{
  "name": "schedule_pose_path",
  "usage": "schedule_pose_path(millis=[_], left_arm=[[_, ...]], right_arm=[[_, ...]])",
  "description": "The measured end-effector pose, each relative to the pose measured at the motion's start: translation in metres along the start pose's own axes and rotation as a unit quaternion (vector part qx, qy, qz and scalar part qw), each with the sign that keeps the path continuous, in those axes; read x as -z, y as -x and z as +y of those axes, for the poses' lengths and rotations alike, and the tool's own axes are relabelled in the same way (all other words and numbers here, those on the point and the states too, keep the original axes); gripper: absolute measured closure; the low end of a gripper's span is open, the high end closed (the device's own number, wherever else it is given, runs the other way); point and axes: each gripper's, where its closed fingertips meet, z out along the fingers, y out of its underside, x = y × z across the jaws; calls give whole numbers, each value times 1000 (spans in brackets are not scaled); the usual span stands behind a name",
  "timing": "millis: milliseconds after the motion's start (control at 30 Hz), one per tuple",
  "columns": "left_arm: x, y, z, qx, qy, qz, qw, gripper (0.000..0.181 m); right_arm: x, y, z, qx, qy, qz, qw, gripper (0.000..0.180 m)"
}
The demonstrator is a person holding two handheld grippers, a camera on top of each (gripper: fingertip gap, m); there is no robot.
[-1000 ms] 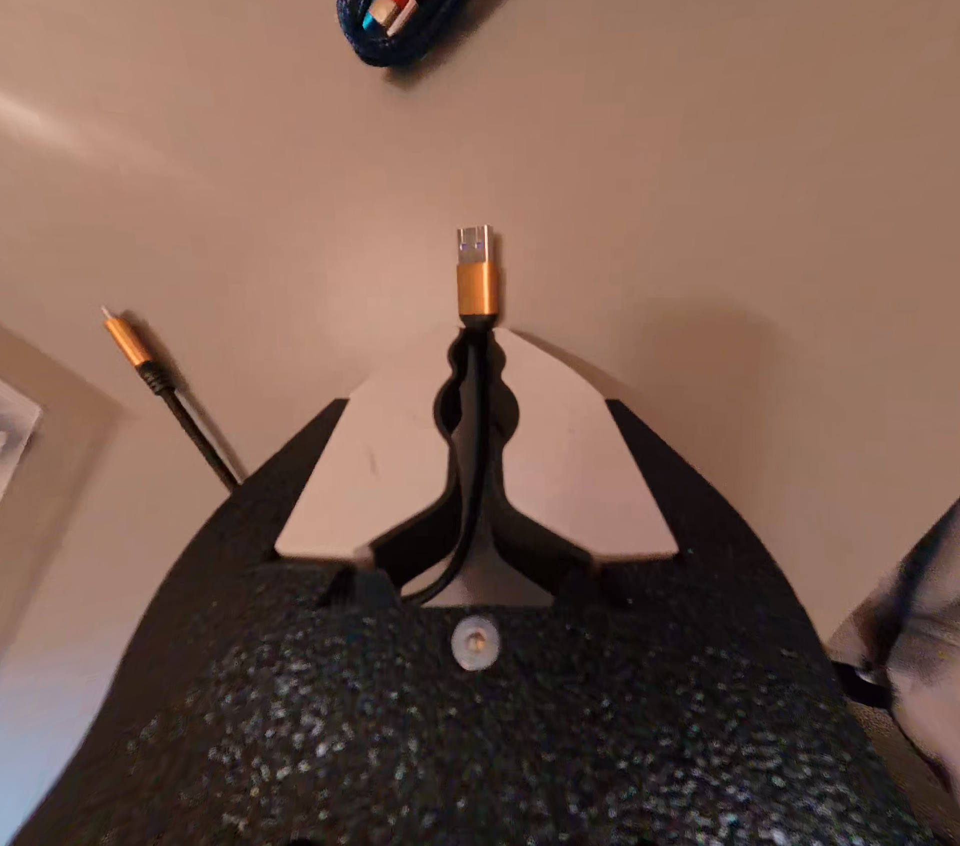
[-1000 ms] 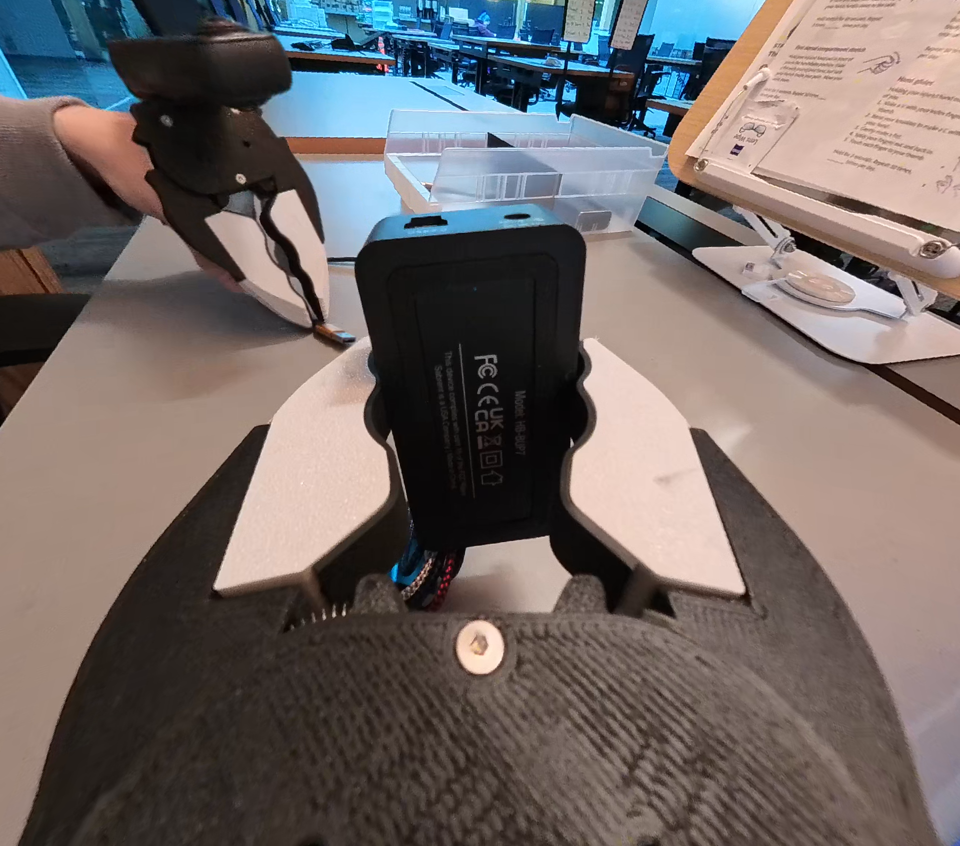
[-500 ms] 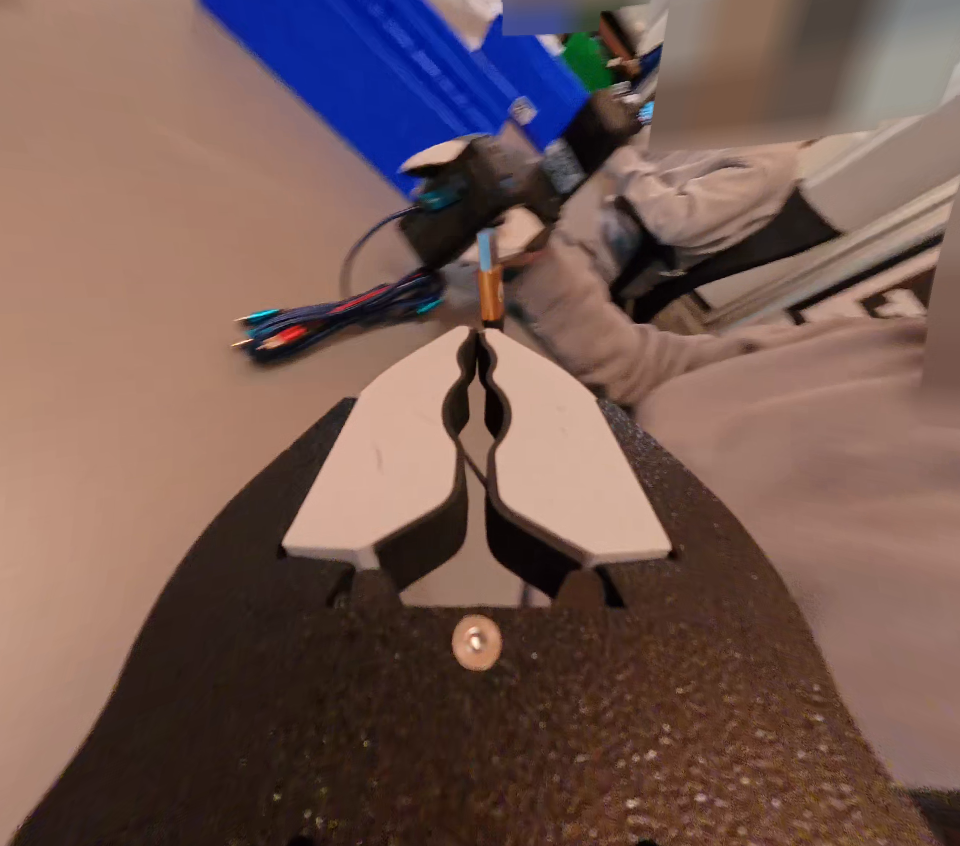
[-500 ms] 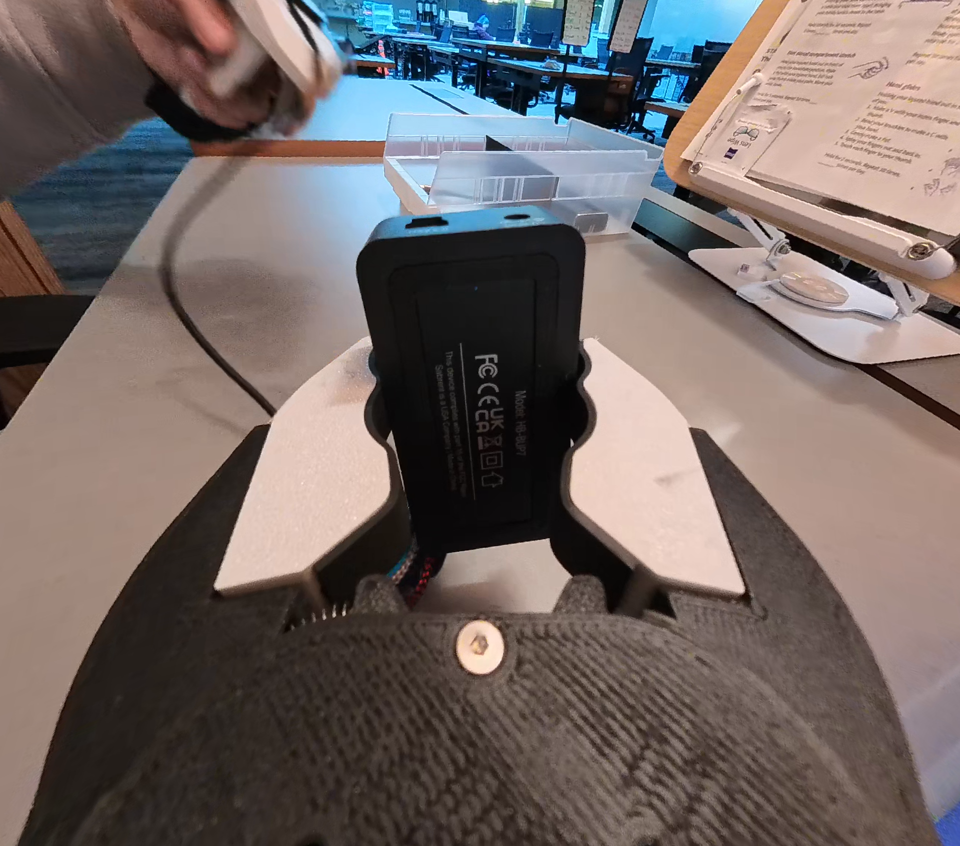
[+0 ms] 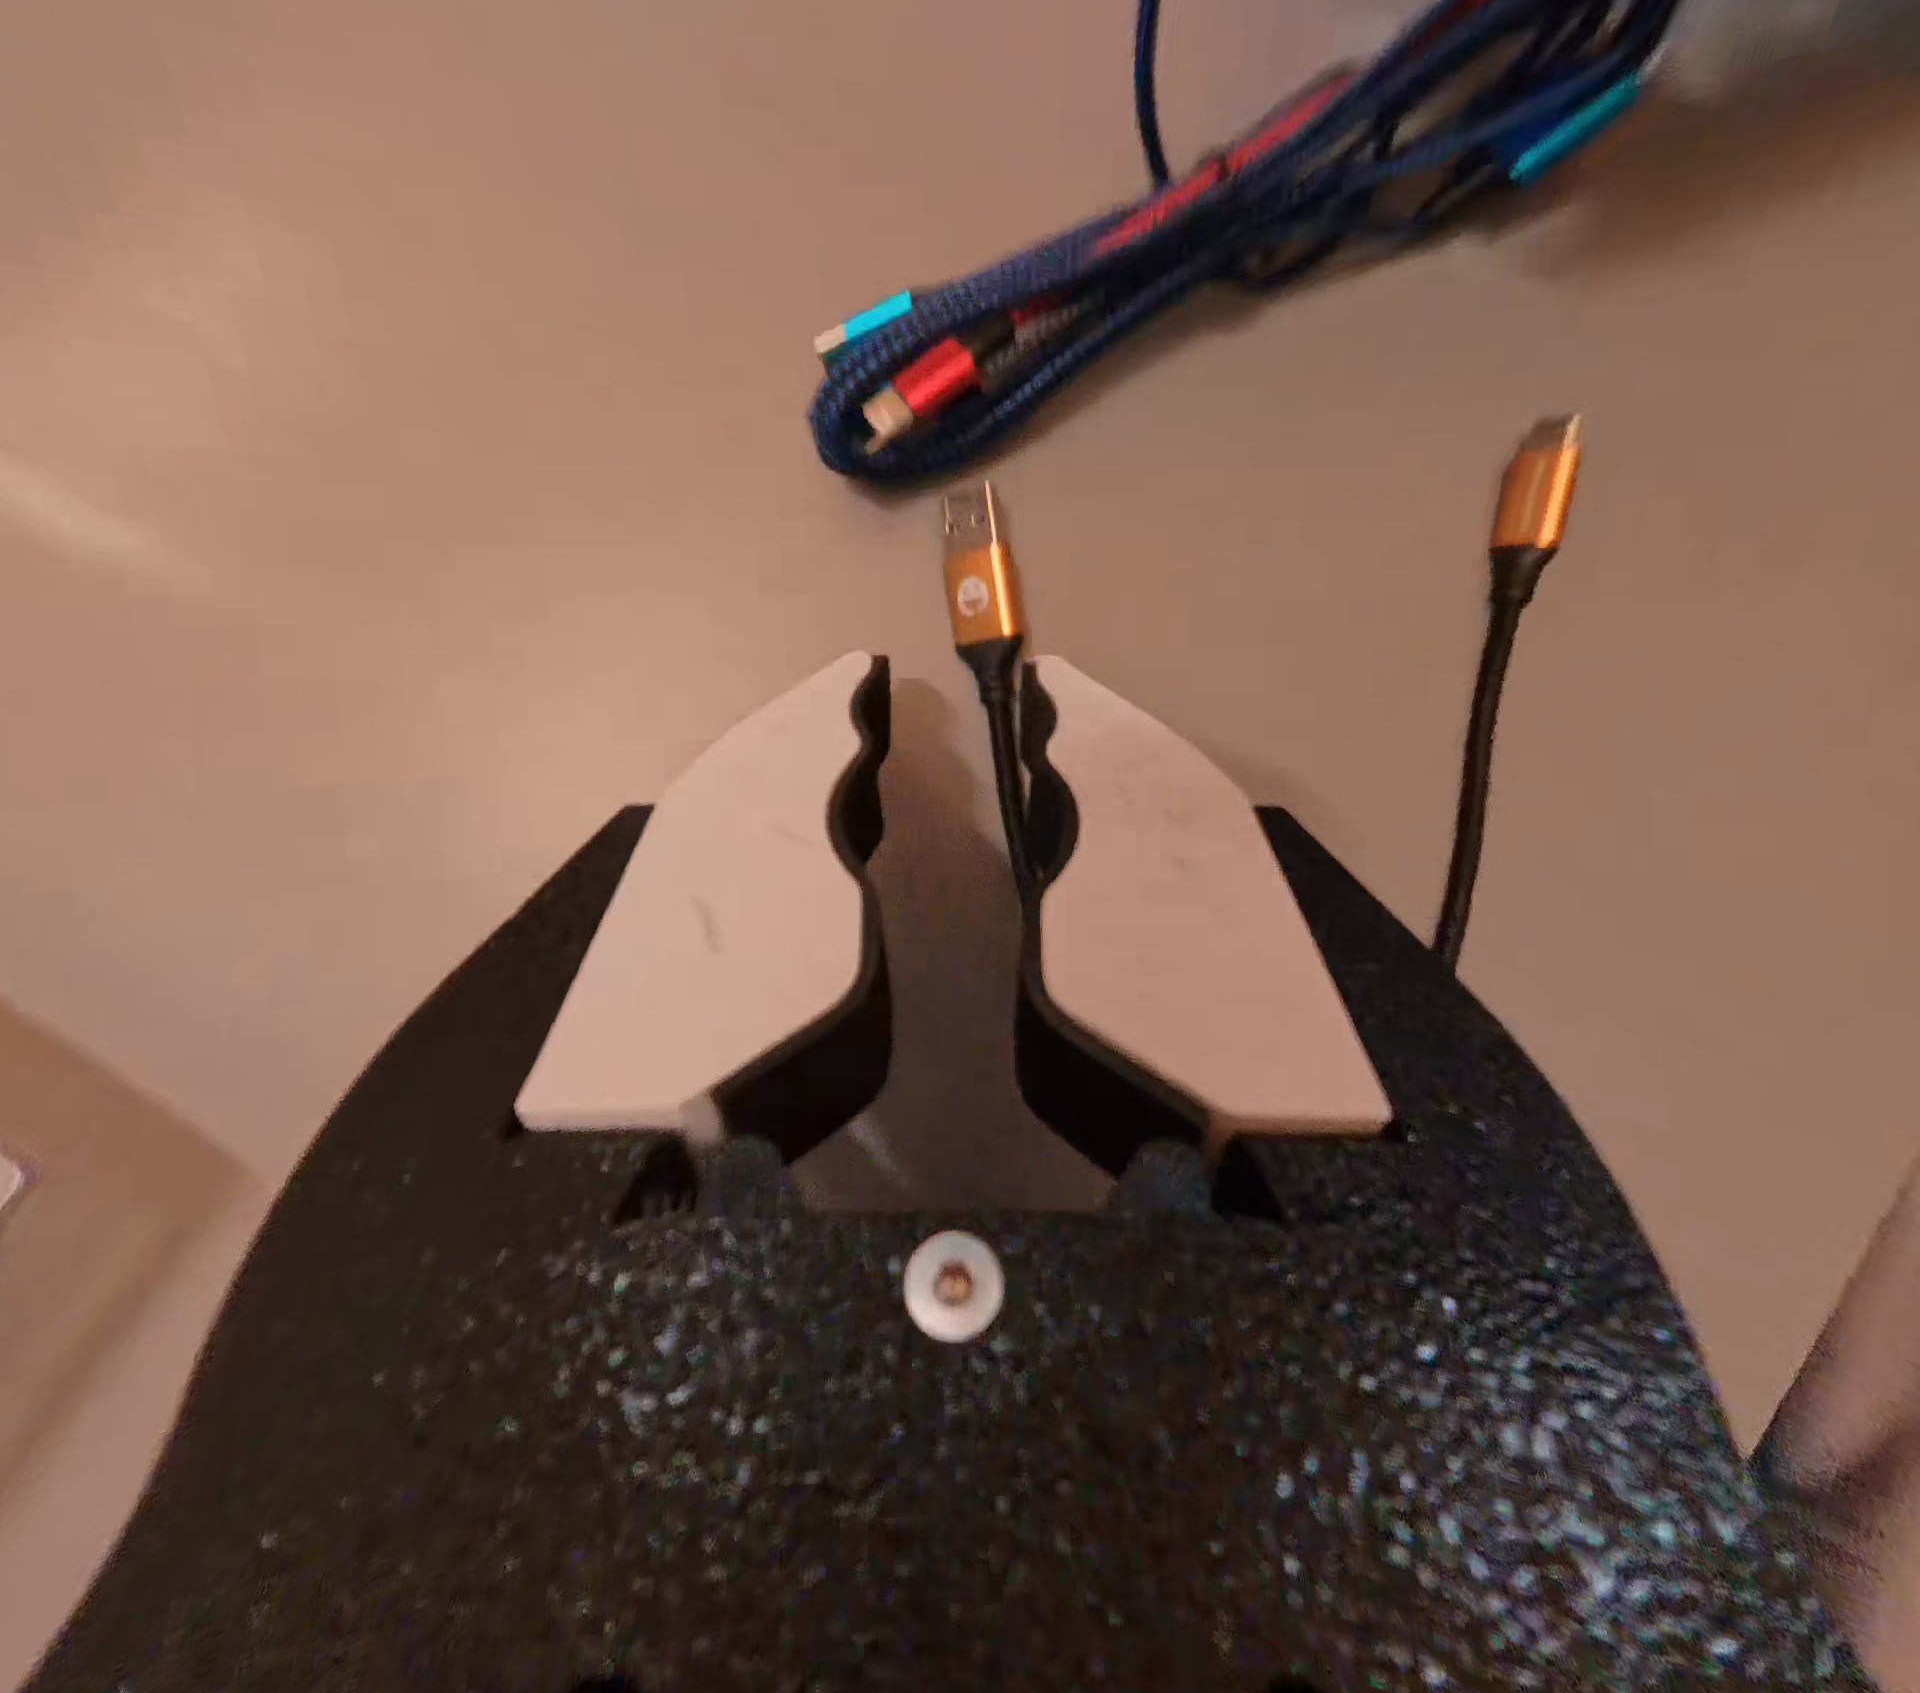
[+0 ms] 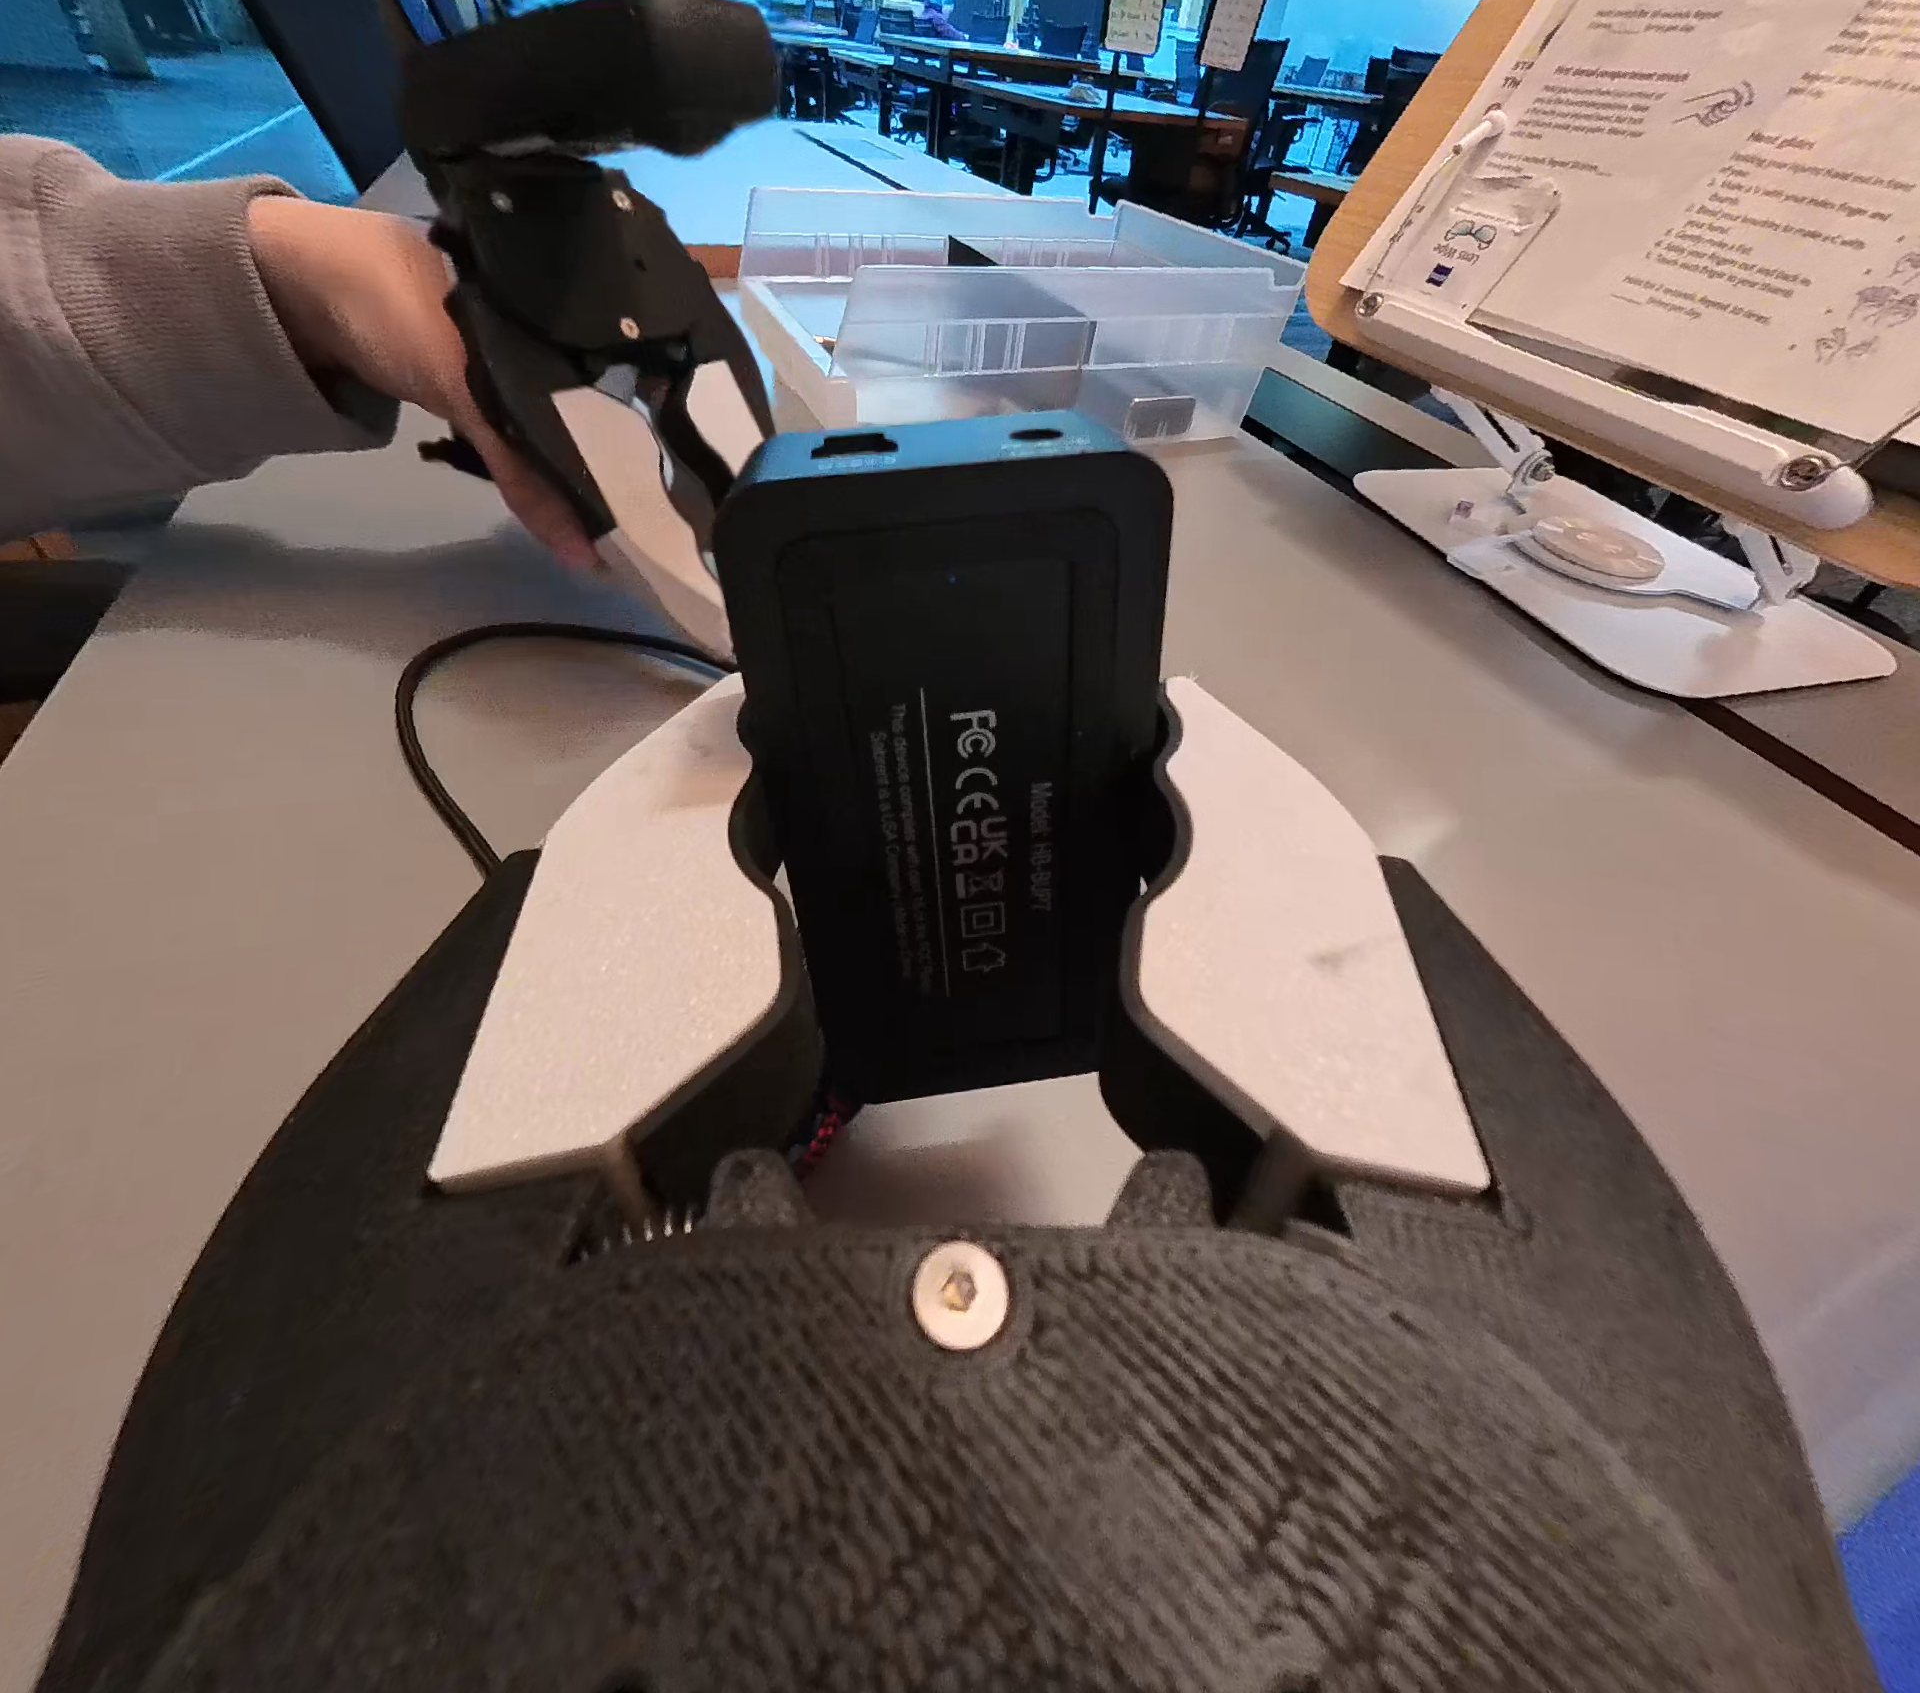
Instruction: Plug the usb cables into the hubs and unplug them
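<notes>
Orange-sleeved USB plug [image 5: 982, 594] is lying on the bench [image 5: 416, 293], just past the released left gripper [image 5: 956, 667]; its thin cord looks limp, so the rigid sleeve is likely offering the best hold. Right gripper [image 6: 956, 708] is clamping the light, hard black hub [image 6: 940, 739] upright above the bench.

A clear plastic bin [image 6: 1023, 313] sits on the grey counter [image 6: 1455, 812], near a white stand [image 6: 1621, 604] bearing printed pages [image 6: 1714, 116].
</notes>
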Motion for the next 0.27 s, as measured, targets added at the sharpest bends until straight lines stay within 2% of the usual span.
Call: schedule_pose_path(millis=[67,133,267], left_arm=[[-6,-1,14,5,53,-8,999,158],[-9,-7,14,14,50,6,999,157],[-9,-5,16,-16,46,-21,999,161]], right_arm=[[0,1,0,3,1,-1,1000,112],[0,2,-1,2,-2,-4,1000,112],[1,5,-3,-12,-10,-19,1000,112]])
